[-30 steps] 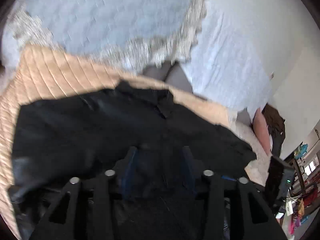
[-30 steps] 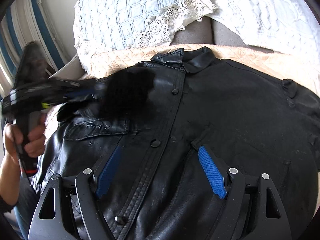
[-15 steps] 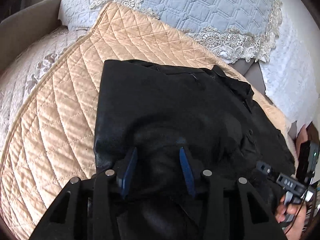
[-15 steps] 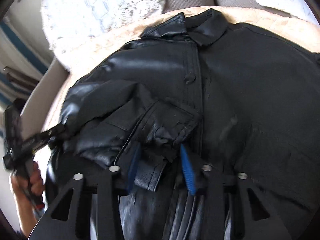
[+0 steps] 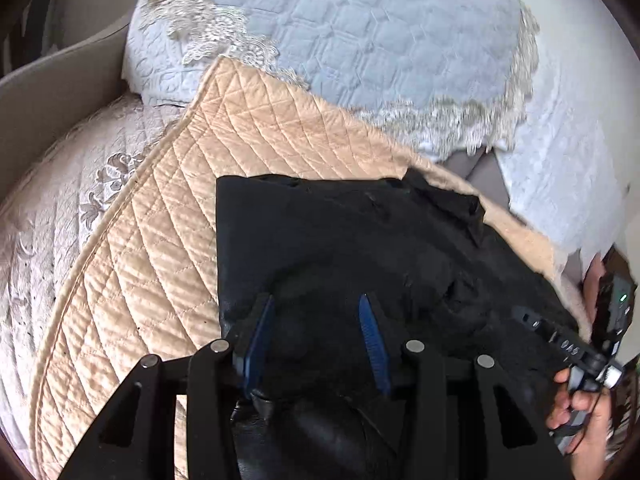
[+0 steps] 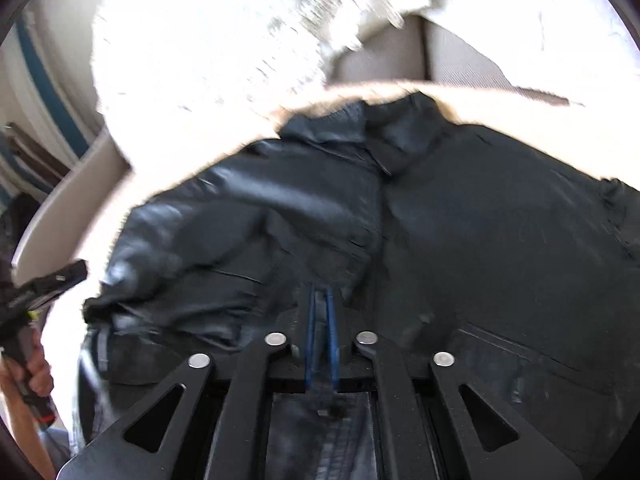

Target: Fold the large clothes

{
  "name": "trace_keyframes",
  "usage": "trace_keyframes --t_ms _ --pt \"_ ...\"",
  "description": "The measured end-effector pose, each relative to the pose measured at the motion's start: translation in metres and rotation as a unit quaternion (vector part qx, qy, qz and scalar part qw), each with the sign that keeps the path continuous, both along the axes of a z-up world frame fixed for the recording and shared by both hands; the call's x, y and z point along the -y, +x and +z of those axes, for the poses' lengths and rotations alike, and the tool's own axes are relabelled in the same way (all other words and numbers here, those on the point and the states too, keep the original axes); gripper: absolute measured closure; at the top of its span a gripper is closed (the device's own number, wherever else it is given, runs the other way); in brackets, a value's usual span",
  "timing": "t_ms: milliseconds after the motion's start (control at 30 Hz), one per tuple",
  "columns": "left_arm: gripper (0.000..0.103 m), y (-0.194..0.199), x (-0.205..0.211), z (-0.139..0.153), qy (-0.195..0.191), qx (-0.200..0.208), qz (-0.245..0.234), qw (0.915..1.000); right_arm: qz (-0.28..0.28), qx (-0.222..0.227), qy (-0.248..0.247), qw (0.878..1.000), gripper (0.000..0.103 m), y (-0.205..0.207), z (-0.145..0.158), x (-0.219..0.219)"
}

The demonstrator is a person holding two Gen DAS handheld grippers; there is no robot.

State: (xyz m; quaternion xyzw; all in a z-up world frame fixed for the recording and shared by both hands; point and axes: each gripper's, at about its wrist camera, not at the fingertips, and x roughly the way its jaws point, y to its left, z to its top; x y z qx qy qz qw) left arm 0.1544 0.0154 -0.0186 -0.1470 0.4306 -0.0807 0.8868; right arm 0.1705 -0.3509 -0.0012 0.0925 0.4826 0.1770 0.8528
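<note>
A black leather jacket [image 5: 360, 240] lies front up on a peach quilted cover [image 5: 160, 240], collar toward the pillows. My left gripper [image 5: 316, 300] is at the jacket's left edge, its blue pads partly apart and pressed on a thick bunch of leather. In the right wrist view the jacket [image 6: 480, 220] has one sleeve folded across its chest. My right gripper [image 6: 320, 292] is over the lower front. Its jaws are closing, nearly together, with a thin fold of leather pinched between them. Each view also catches the other gripper, the right [image 5: 560, 340] and the left [image 6: 48, 284], in a person's hand.
A blue-grey quilted pillow with lace trim [image 5: 360, 40] and a white pillow [image 5: 560, 160] lie beyond the collar. A pale embroidered bedspread [image 5: 40, 260] and a beige padded edge [image 5: 60, 80] are at the left. The peach cover shows bare left of the jacket.
The right jaws went from wide open to nearly shut on the jacket's front. The left gripper swung over to the jacket's left edge and narrowed. A sleeve now lies folded over the chest.
</note>
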Motion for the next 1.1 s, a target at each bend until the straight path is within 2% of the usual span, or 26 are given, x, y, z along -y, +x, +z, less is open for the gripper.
trace_keyframes --t_ms 33,100,167,233,300,367,467,567,633,700,767,833,933,1033,1100 --pt "0.057 0.004 0.006 -0.009 0.016 -0.018 -0.008 0.9997 0.008 -0.002 -0.001 1.0 0.091 0.0 -0.002 -0.005" --pt "0.058 0.013 0.016 -0.034 0.044 -0.061 -0.027 0.9968 0.039 -0.034 -0.013 0.999 0.091 0.003 -0.024 -0.017" --pt "0.057 0.012 0.024 -0.037 0.083 -0.054 -0.035 0.9945 0.047 -0.066 -0.014 0.997 0.091 0.009 -0.046 -0.02" --pt "0.057 0.006 0.029 -0.026 0.099 -0.044 -0.032 0.9936 0.043 -0.051 0.004 0.998 0.091 0.003 -0.036 -0.011" --pt "0.057 -0.004 0.033 -0.011 0.089 -0.017 -0.031 0.9954 0.034 -0.021 0.022 0.999 0.091 -0.01 -0.014 0.007" --pt "0.056 -0.012 0.044 0.002 0.082 0.006 -0.046 0.9955 0.031 0.001 0.03 0.999 0.083 -0.025 0.001 0.026" --pt "0.045 -0.021 0.072 0.009 0.075 0.031 -0.09 0.9927 0.017 0.008 0.04 0.999 0.076 -0.04 0.01 0.05" --pt "0.043 -0.018 0.102 -0.01 0.077 0.002 -0.138 0.9874 -0.002 -0.009 0.052 0.999 0.071 -0.053 0.005 0.077" --pt "0.043 -0.013 0.116 -0.025 0.086 -0.027 -0.147 0.9851 -0.019 -0.022 0.059 0.998 0.071 -0.06 -0.001 0.096" --pt "0.043 -0.012 0.122 -0.027 0.081 -0.03 -0.146 0.9855 -0.052 -0.022 0.078 0.995 0.068 -0.068 0.003 0.131" --pt "0.043 -0.015 0.123 -0.017 0.071 -0.006 -0.148 0.9865 -0.089 -0.01 0.079 0.993 0.047 -0.074 0.01 0.162" --pt "0.043 -0.016 0.123 -0.008 0.072 0.019 -0.136 0.988 -0.142 0.006 0.079 0.987 0.043 -0.078 0.014 0.207" --pt "0.043 -0.007 0.115 -0.003 0.069 0.033 -0.11 0.991 -0.219 0.001 0.083 0.972 0.043 -0.079 0.009 0.268" --pt "0.043 0.001 0.107 -0.002 0.069 0.035 -0.087 0.9932 -0.303 0.0 0.086 0.949 0.043 -0.081 -0.005 0.331" --pt "0.043 0.003 0.1 -0.002 0.074 0.039 -0.074 0.9937 -0.362 -0.006 0.091 0.928 0.043 -0.082 -0.018 0.372"
